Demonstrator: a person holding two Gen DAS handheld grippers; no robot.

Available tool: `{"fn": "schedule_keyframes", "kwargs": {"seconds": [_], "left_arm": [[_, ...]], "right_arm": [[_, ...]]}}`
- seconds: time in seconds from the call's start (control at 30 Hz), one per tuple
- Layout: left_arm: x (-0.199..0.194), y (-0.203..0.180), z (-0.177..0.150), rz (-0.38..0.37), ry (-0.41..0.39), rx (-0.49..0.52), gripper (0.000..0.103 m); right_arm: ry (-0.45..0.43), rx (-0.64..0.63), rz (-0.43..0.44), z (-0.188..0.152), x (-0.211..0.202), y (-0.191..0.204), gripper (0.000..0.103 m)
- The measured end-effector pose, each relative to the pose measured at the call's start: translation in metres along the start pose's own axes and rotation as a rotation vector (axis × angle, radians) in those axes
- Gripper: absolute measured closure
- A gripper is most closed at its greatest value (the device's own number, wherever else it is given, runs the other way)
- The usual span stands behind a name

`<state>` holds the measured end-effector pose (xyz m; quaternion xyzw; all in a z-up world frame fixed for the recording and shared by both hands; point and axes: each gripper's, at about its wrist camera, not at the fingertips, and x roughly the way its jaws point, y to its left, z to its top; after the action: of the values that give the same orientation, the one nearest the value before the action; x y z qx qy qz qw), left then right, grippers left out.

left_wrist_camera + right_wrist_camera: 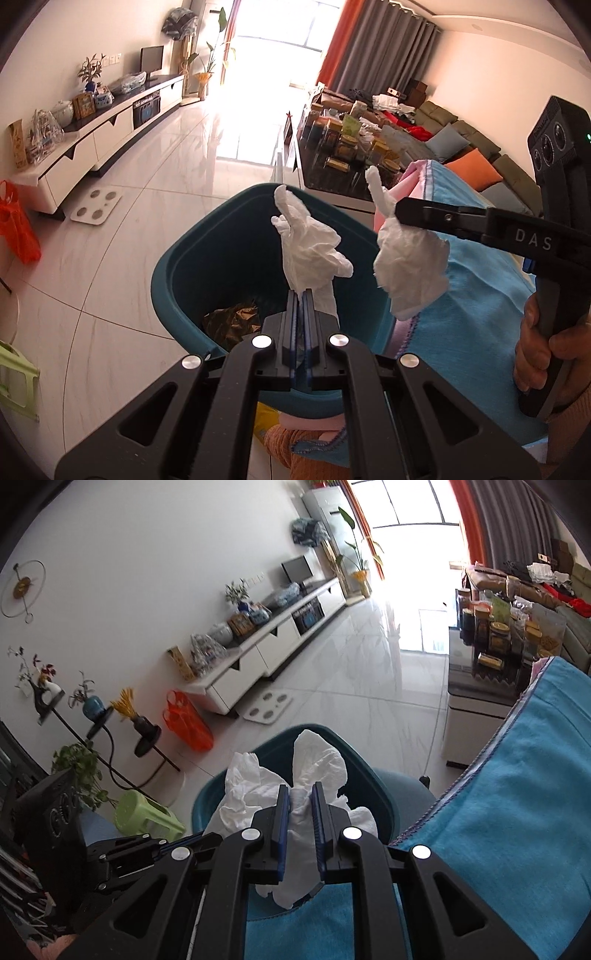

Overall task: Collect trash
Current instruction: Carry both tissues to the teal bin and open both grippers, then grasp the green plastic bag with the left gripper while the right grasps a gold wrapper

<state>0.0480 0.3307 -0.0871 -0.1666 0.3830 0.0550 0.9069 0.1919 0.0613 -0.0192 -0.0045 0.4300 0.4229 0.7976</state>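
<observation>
Over teal bin [192, 273] we hold two tissue wads. Left gripper [303, 295] clamped tight on left tissue [310, 247]; right gripper [300, 797], jaws slightly parted, pinches right tissue [317, 764]. Brown wrapper [232, 321] lies inside bin. Blue cloth [517, 794] beside bin.

Black claw [301, 295] with blue pads, silver screws; sleeve [569, 424] seemingly tan.

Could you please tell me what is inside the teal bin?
On the floor of the bin lies a crumpled brownish wrapper. The rest of the bottom is hidden behind the left gripper and the tissue it holds.
</observation>
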Motion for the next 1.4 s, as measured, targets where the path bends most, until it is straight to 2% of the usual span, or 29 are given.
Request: {"fn": "schedule_keyframes", "kwargs": {"seconds": [0.17,0.27,0.4,0.47,0.53,0.63,0.77,1.0,1.23,1.4], "left_arm": [[0.016,-0.001,-0.001,0.010,0.019,-0.018,0.099],[0.026,0.000,0.000,0.009,0.022,-0.029,0.095],[0.030,0.004,0.002,0.014,0.015,-0.051,0.090],[0.025,0.002,0.002,0.010,-0.004,-0.053,0.086],[0.014,-0.005,0.000,-0.003,-0.036,-0.038,0.075],[-0.003,-0.027,0.000,-0.015,-0.083,0.023,0.064],[-0.017,-0.065,-0.003,-0.075,-0.120,0.106,0.058],[-0.024,-0.143,-0.011,-0.231,-0.123,0.243,0.054],[-0.009,-0.220,-0.025,-0.343,-0.085,0.368,0.054],[0.006,-0.276,-0.034,-0.420,-0.041,0.457,0.053]], "right_arm": [[0.036,0.024,-0.016,0.000,0.013,-0.002,0.085],[0.029,0.030,-0.017,0.000,0.012,-0.003,0.074],[0.012,0.035,-0.011,-0.003,0.003,-0.004,0.074],[-0.001,0.036,-0.005,-0.006,-0.005,-0.005,0.074],[-0.026,0.032,0.005,-0.012,-0.019,-0.006,0.074],[-0.070,0.013,0.018,-0.023,-0.047,-0.009,0.068],[-0.131,-0.012,0.006,-0.044,-0.092,-0.020,0.066],[-0.239,0.067,-0.110,-0.094,-0.176,-0.064,0.064],[-0.320,0.213,-0.311,-0.157,-0.251,-0.109,0.064],[-0.360,0.309,-0.415,-0.191,-0.286,-0.139,0.064]]}}
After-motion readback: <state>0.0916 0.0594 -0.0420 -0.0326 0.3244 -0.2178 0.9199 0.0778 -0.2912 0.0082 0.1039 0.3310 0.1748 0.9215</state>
